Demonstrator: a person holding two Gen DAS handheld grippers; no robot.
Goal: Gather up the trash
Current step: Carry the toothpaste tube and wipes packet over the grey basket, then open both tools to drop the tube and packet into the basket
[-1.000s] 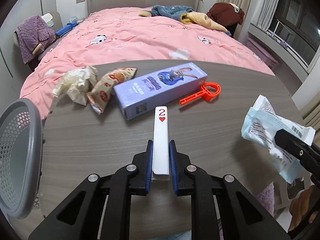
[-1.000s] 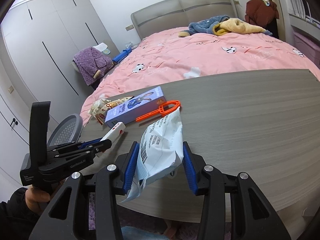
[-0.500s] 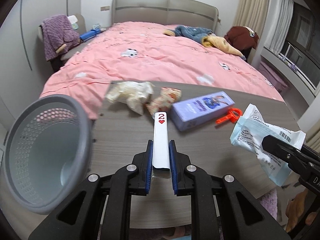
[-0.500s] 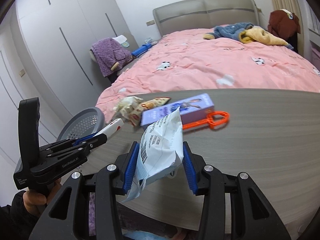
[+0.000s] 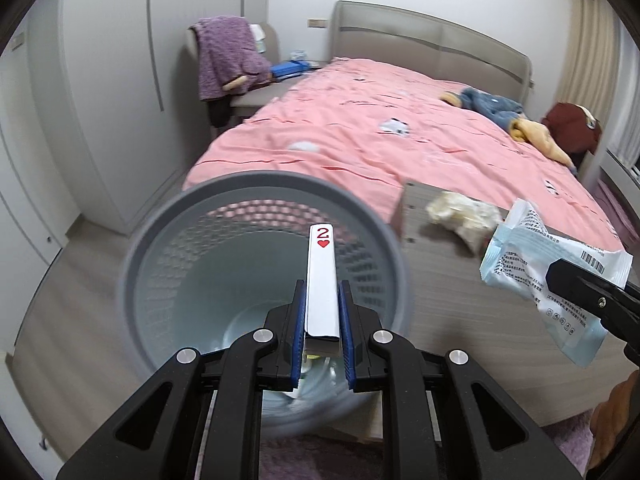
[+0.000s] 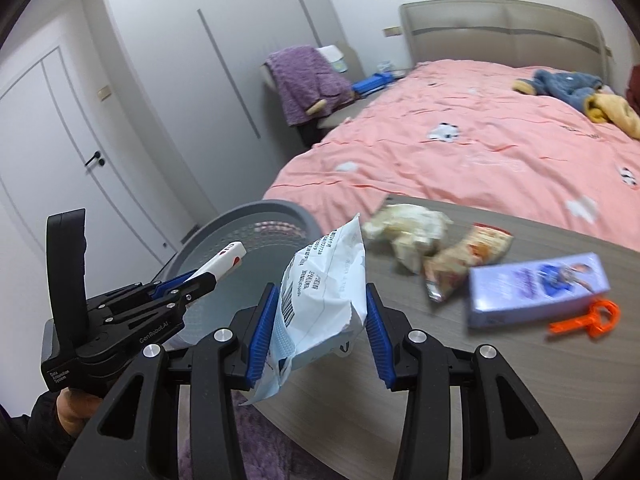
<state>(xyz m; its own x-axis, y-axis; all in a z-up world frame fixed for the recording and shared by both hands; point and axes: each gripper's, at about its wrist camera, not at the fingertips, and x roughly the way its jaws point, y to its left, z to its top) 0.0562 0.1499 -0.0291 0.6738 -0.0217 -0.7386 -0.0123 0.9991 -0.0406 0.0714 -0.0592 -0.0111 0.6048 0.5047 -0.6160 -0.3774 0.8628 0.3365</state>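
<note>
My left gripper is shut on a white card box marked with a red 2 and heart, held over the open mouth of the grey mesh bin. It also shows in the right wrist view, over the bin. My right gripper is shut on a crumpled white and light-blue plastic packet, held above the table's left end beside the bin. The packet shows at the right in the left wrist view.
On the grey wood table lie a crumpled tissue wad, a snack wrapper, a purple box and an orange plastic clip. A pink bed stands behind. A chair with purple clothes stands at the back left.
Both grippers have swung left from over the table toward the bin. The card box now hangs over the bin's mouth, and the packet is near the table's left end.
</note>
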